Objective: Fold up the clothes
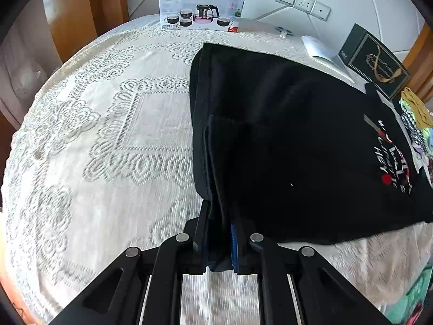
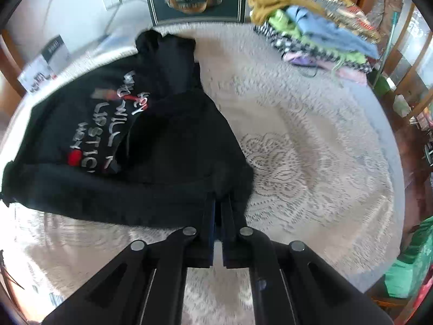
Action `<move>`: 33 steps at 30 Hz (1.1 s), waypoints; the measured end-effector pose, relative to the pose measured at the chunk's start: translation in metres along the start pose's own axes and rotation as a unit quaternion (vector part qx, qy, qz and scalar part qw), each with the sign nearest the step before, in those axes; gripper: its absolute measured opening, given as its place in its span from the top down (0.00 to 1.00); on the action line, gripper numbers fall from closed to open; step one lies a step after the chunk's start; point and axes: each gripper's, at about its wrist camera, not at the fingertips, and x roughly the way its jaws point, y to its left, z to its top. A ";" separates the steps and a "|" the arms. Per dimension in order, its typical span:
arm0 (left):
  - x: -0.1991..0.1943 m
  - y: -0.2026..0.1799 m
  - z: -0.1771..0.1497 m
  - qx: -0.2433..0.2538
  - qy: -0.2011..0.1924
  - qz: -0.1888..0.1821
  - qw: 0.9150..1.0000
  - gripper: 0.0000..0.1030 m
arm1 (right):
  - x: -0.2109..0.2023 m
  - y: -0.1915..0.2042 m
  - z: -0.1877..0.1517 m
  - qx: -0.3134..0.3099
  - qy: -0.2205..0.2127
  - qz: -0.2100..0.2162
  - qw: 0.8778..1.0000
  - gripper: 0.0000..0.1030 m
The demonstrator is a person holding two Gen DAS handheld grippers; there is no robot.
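Observation:
A black T-shirt point(image 1: 284, 135) with white and red lettering lies partly folded on a table covered with a cream lace cloth point(image 1: 108, 135). My left gripper point(image 1: 219, 216) is shut on the shirt's near left edge, with black fabric bunched between the jaws. In the right wrist view the same shirt point(image 2: 162, 149) fills the left half, its lettering facing up. My right gripper point(image 2: 219, 208) is shut on the shirt's near right edge, and the fabric hides its tips.
A tea-set box point(image 1: 201, 6) and a dark gift box point(image 1: 376, 62) stand at the table's far edge by the wall. A pile of colourful clothes point(image 2: 319, 32) sits at the far right. The lace cloth point(image 2: 311, 162) lies bare to the right of the shirt.

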 end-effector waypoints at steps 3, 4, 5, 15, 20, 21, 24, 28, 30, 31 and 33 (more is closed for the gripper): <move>-0.016 0.001 -0.018 0.004 0.010 0.011 1.000 0.88 | -0.014 -0.007 -0.007 0.003 0.002 0.008 1.000 0.97; -0.017 0.004 -0.024 0.003 0.019 0.014 1.000 0.88 | -0.014 -0.010 -0.010 0.006 0.009 0.015 1.000 0.97; -0.016 0.007 -0.029 0.004 0.031 0.013 0.999 0.88 | -0.010 -0.013 -0.014 0.009 0.021 0.024 0.999 0.97; -0.052 0.013 -0.024 -0.052 0.035 -0.023 0.998 0.45 | -0.004 -0.035 -0.016 0.038 0.036 0.035 0.998 0.50; -0.054 0.015 0.014 -0.076 0.039 -0.028 0.996 0.43 | -0.019 -0.024 0.005 0.050 0.009 0.043 0.998 0.40; -0.048 0.010 0.025 -0.075 0.045 -0.022 0.996 0.43 | -0.021 -0.020 0.010 0.053 0.006 0.046 0.998 0.40; -0.030 0.009 0.054 -0.070 0.073 -0.004 0.995 0.43 | -0.022 -0.008 0.028 0.061 -0.002 0.055 0.997 0.36; -0.013 0.022 0.088 -0.062 0.061 -0.018 0.996 0.43 | -0.016 0.011 0.057 0.070 -0.008 0.064 0.995 0.36; 0.001 0.021 0.110 -0.060 0.050 -0.012 0.997 0.43 | -0.009 0.022 0.080 0.066 -0.012 0.068 0.995 0.36; 0.008 0.022 0.123 -0.057 0.045 -0.006 0.997 0.43 | -0.005 0.027 0.093 0.062 -0.011 0.072 0.995 0.36; 0.022 0.024 0.145 -0.051 0.043 -0.003 0.998 0.43 | 0.005 0.033 0.116 0.055 -0.008 0.081 0.995 0.36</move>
